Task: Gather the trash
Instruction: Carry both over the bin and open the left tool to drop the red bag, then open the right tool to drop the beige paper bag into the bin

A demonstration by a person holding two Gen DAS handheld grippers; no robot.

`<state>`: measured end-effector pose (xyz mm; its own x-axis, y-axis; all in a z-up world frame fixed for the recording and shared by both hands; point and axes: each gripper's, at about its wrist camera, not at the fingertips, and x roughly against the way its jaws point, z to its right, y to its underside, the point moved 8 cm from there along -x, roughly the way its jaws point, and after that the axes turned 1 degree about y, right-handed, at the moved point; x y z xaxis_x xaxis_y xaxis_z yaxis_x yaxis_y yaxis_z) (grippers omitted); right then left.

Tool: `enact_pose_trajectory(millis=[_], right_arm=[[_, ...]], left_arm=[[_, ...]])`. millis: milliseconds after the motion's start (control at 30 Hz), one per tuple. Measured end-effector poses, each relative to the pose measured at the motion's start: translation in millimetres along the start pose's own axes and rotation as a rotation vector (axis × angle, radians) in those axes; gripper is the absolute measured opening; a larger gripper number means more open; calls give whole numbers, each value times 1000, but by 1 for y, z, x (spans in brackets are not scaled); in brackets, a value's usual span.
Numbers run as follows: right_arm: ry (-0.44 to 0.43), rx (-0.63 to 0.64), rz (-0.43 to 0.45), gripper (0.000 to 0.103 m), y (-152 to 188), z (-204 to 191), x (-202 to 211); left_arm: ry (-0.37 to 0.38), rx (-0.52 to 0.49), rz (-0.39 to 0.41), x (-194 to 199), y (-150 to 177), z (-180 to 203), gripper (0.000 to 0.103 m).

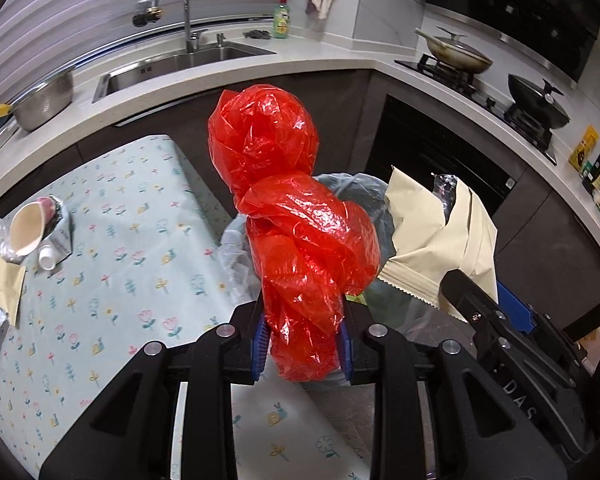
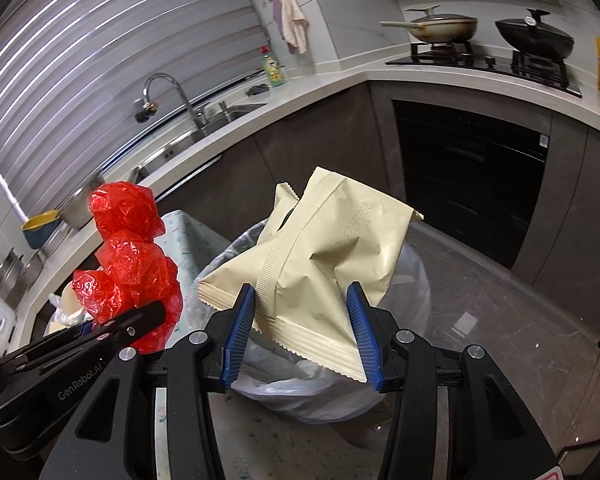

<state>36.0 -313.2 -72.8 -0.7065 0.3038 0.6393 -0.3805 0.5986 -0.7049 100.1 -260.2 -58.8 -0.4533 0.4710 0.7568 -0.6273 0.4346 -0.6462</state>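
Closest to us, our left gripper is clamped on the twisted lower end of a red plastic bag, which stands up crumpled and knotted between the blue pads. Our right gripper is closed on the bottom seam of a cream snack packet, the pads pressing its crimped edge from both sides. Both pieces of trash are held in the air over the bin, whose pale liner gapes just beyond and below the packet; the red bag sits nearer the bin's rim on the table side.

We judge the carrying step to be nearly done, with the drop into the bin next. That calls for bringing each piece squarely over the liner's mouth, then spreading the jaws; the red bag is light and clingy and may stick to a pad, so a small shake could be needed.

More trash waits on the table, which wears a pale floral cloth: a tipped paper cup, a small white cap, a cream wrapper and some clear film, all well apart from the bin. Around us is a kitchen with a steel sink and tap, a green soap bottle, two lidded pans on the hob, dark cabinets and a glossy grey floor
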Motion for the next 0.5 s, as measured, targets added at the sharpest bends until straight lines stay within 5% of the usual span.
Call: enact_pose_trajectory(millis=[167, 333, 500], right_arm=[[19, -24, -4, 46, 1, 15, -3], [28, -33, -13, 46, 2, 18, -8], [25, -30, -22, 46, 3, 16, -13]], left_arm=[[13, -29, -22, -17, 0, 11, 30], [12, -13, -19, -25, -3, 5, 57], [2, 30, -13, -25, -5, -7, 70]])
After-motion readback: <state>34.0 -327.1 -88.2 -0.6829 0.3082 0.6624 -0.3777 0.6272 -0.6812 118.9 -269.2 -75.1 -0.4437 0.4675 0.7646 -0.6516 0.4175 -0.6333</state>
